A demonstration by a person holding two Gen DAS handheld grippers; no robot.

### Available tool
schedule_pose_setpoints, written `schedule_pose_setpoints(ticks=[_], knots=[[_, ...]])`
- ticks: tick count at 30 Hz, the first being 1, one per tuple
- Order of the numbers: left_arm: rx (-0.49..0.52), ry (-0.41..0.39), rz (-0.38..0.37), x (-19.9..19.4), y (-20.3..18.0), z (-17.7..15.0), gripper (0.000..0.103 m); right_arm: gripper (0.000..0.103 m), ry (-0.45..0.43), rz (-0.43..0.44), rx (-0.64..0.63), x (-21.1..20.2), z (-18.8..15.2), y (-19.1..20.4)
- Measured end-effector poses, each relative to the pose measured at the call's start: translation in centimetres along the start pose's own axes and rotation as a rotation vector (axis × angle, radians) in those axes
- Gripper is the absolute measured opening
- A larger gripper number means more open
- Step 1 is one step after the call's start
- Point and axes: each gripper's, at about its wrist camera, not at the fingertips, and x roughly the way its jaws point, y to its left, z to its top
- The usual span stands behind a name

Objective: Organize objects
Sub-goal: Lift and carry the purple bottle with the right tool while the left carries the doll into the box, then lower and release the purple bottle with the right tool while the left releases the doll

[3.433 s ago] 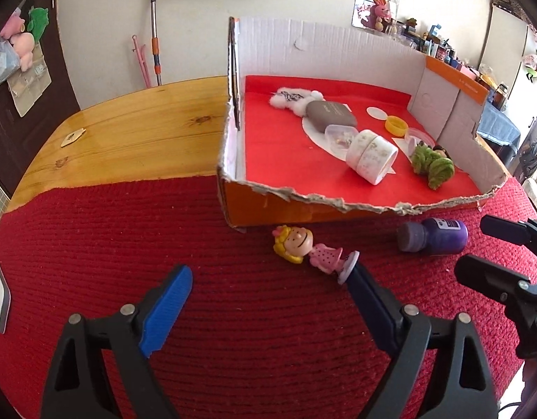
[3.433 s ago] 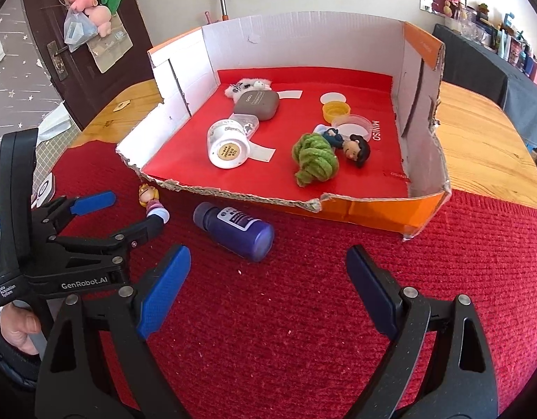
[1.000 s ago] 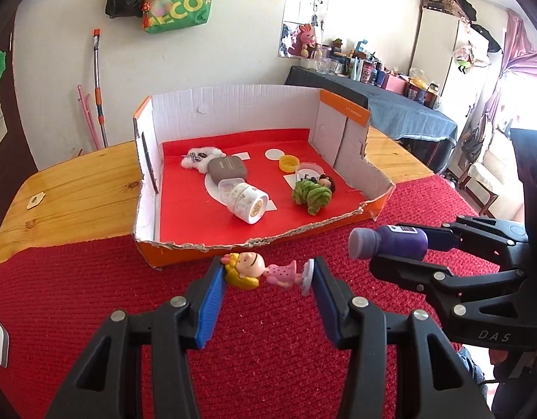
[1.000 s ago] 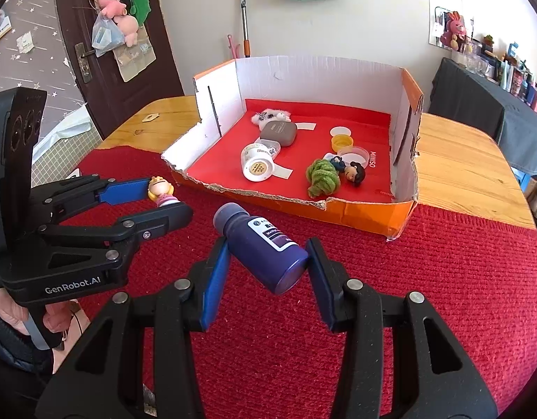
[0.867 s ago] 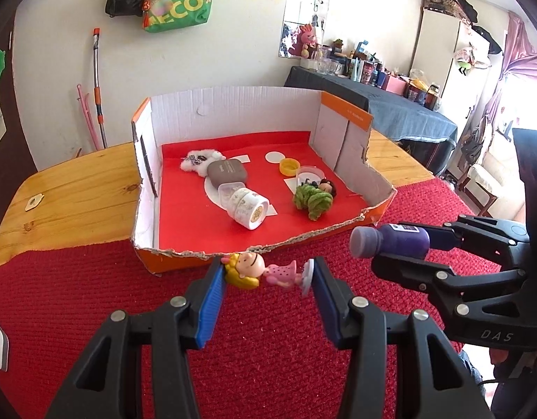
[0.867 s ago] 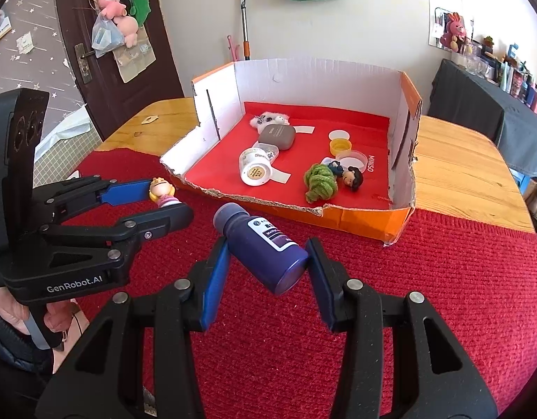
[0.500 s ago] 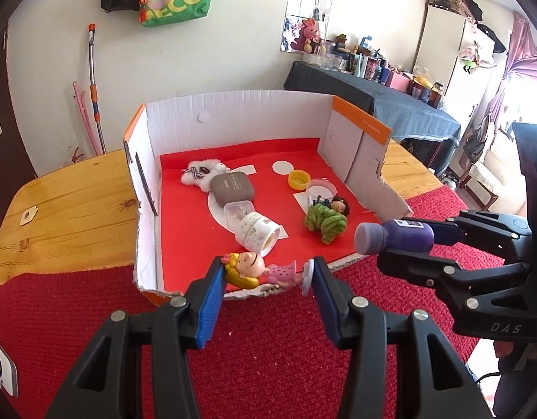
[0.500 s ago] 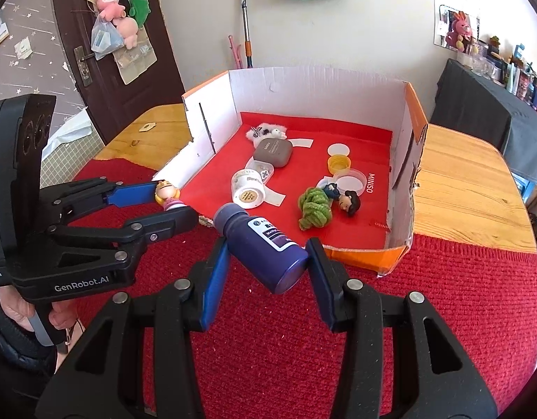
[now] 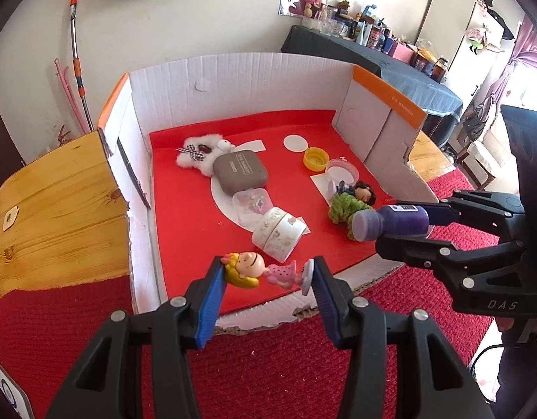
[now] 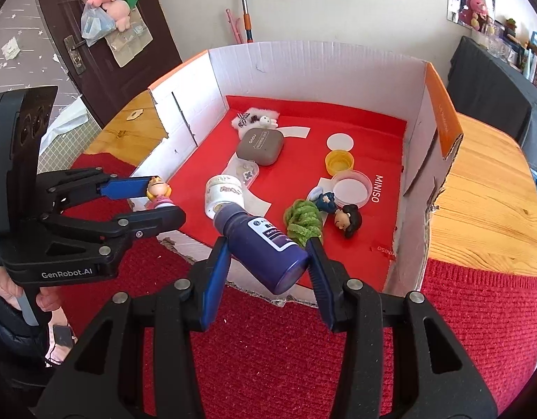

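We log: left gripper jaws pinching a blonde doll, right gripper jaws pinching a purple bottle, both seemingly above the cardboard box.

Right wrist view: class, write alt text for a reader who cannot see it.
The right gripper holds a purple bottle over the near edge of an open cardboard box. The left gripper holds a small doll beside it; toys and lids lie inside.
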Motion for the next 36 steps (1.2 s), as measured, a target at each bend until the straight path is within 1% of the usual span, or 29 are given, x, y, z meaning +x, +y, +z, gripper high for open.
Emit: schedule_pose_setpoints(ticks=[5,12,16,19,22,25,28,33,36], knots=[[0.024,0.044,-0.014,0.8,0.1,0.2,0.051,0.043,0.048,0.015,-0.001,1.2,0.5,-0.5],[0.066,0.097,-0.033,2.1,-0.4,0.3,0.051,0.043,0.131,0.064,0.006,2.9,0.9,-0.9],[0.064,0.118,-0.039,3.1,-0.4,0.4,0.051,0.043,0.171,0.053,-0.006,3.8,1.2,-1.0],[0.048,0.118,-0.049,3.6,-0.2,0.6,0.051,0.043,0.187,0.04,-0.008,4.5,1.2,-1.2],[0.034,0.109,-0.055,4.0,-0.1,0.7,0.051,0.043,0.186,0.032,0.005,4.8,1.0,-1.6],[0.025,0.099,-0.042,4.3,-0.1,0.9,0.051,0.043,0.172,0.0,0.006,4.9,0.9,-1.8],[0.016,0.081,-0.031,4.4,-0.2,1.0,0.051,0.043,0.155,-0.013,0.01,4.8,1.1,-2.1],[0.011,0.046,0.012,4.7,-0.3,1.1,0.051,0.043,0.128,-0.076,-0.004,4.8,1.4,-2.3],[-0.007,0.035,0.015,5.0,0.1,1.3,0.051,0.043,0.119,-0.103,-0.01,5.1,1.5,-2.3]])
